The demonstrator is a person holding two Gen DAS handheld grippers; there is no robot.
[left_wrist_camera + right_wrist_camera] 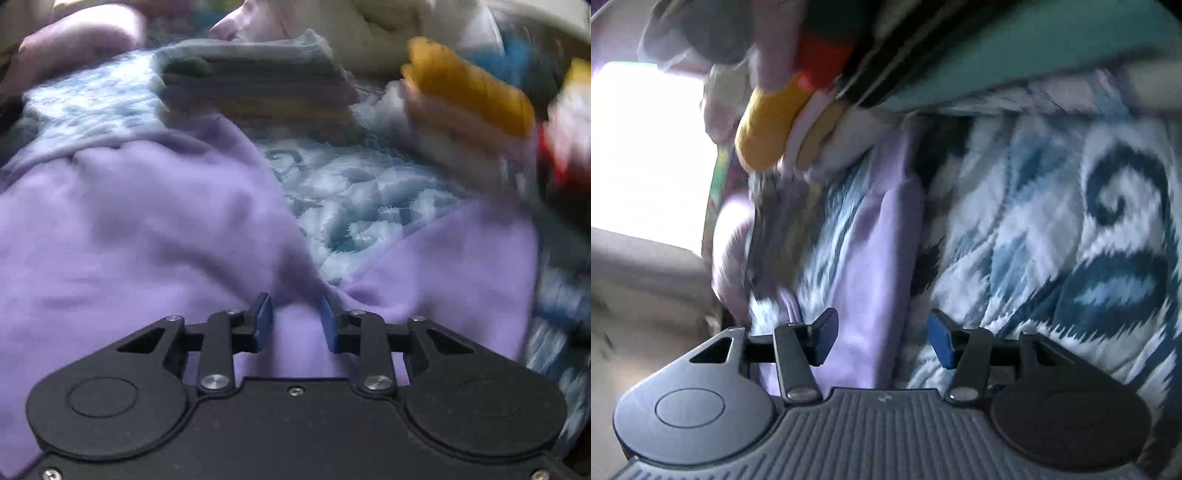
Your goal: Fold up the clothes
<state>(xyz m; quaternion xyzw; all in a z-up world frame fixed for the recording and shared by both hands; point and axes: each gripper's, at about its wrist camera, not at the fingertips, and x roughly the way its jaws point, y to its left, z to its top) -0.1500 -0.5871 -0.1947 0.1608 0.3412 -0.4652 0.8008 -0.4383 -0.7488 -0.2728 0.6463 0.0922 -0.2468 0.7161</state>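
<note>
A lavender garment lies spread and rumpled on a blue-and-white patterned quilt. My left gripper sits low on it, jaws narrow, with a bunch of the lavender cloth pinched between the blue pads and creases running out from the tips. In the right wrist view, which is rolled sideways and blurred, a folded strip of the same lavender garment runs between the fingers of my right gripper. That gripper stands open, its pads apart from the cloth, over the quilt.
A stack of folded clothes sits on the quilt behind the garment. To its right lies a pile with a yellow piece, also in the right wrist view as the yellow piece below a teal cloth. A bright window is at left.
</note>
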